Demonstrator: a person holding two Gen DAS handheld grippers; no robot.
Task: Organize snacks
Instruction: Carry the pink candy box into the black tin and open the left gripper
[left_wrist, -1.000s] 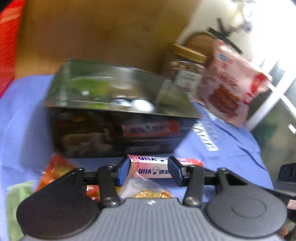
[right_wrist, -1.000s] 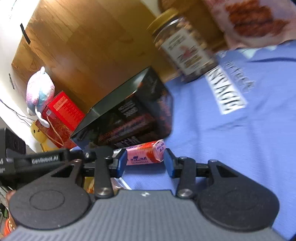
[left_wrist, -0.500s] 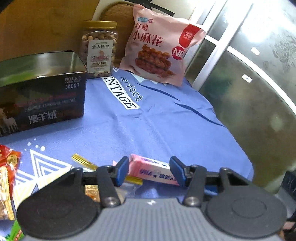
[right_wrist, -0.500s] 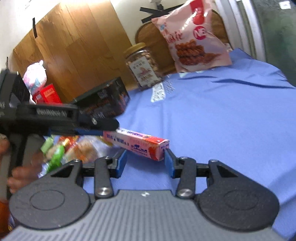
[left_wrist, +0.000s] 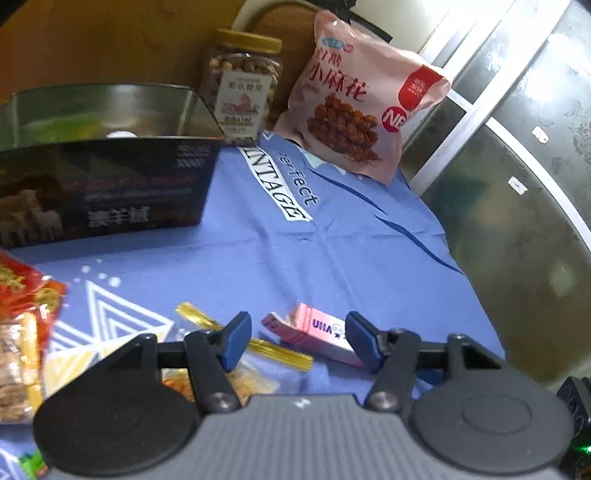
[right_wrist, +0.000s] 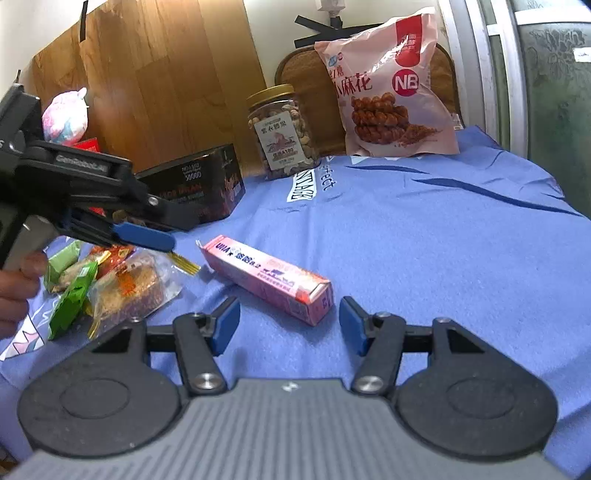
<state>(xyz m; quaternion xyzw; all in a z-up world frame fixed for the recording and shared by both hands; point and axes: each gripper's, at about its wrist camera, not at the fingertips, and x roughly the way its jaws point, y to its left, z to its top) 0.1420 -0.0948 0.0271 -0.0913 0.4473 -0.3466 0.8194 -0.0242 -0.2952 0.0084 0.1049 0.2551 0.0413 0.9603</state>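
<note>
Both tongs (left_wrist: 299, 341) (right_wrist: 290, 325) gape wide, empty, flanking pink box (right_wrist: 266, 278).

A table under a blue cloth (right_wrist: 424, 236) with white lettering and dark blue lines fills the middle of both views. Behind it, from 10 to 12 o'clock, stands a brown wood panel (right_wrist: 155, 85), and a cream wall (right_wrist: 280, 22) at 12 o'clock carries strips of black tape (right_wrist: 325, 29). A rounded wicker chair back (right_wrist: 295, 70) rises at the far edge of the table. At 2 o'clock, a white frame (left_wrist: 476, 99) borders dark patterned glass (left_wrist: 524, 192), with bright daylight at the top.
</note>
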